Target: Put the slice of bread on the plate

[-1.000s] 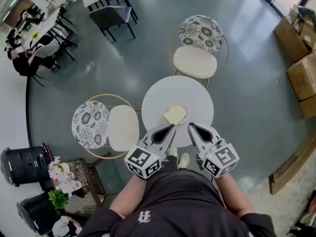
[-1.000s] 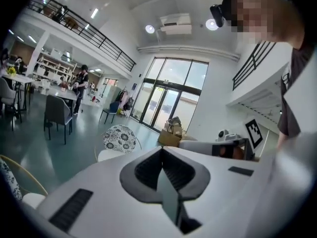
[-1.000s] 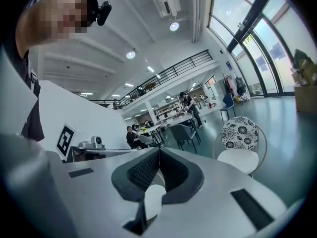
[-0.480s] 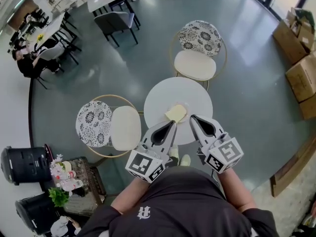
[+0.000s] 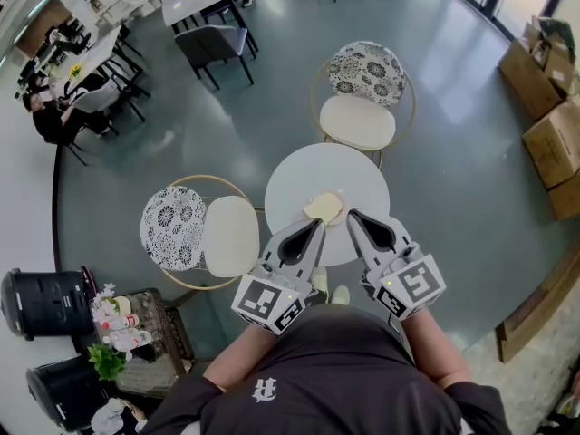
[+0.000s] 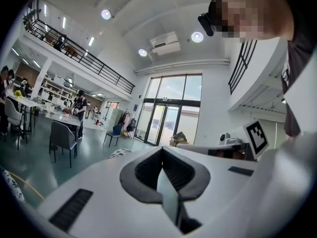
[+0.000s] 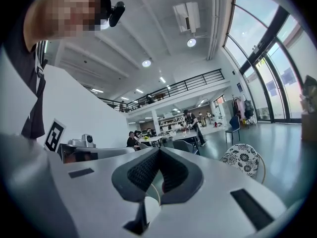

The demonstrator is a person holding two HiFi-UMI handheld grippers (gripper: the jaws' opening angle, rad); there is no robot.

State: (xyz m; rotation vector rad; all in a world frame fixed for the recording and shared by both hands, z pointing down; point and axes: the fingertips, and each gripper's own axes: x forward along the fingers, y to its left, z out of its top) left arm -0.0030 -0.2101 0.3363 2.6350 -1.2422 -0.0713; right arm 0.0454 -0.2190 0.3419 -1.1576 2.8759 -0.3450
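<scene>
In the head view a pale slice of bread (image 5: 323,207) lies on a small white plate (image 5: 339,195) on the near half of a round white table (image 5: 313,170). Both grippers hover over the table's near edge, above and short of the bread. My left gripper (image 5: 318,224) is shut with nothing in it, its tip just near-left of the slice. My right gripper (image 5: 351,214) is also shut and empty, its tip just right of the slice. In the left gripper view the left gripper (image 6: 162,150) points level across the hall, as does the right gripper (image 7: 159,151) in its own view.
One patterned-back chair (image 5: 361,93) stands behind the table, another (image 5: 198,231) to its left. Cardboard boxes (image 5: 553,107) are stacked at the right. Black bins (image 5: 43,303) and a cart with bottles (image 5: 122,326) stand at the lower left. People sit at far tables (image 5: 54,107).
Both grippers have risen toward the head camera and sit slightly higher in the picture. They stay shut. The bread has kept its place on the plate.
</scene>
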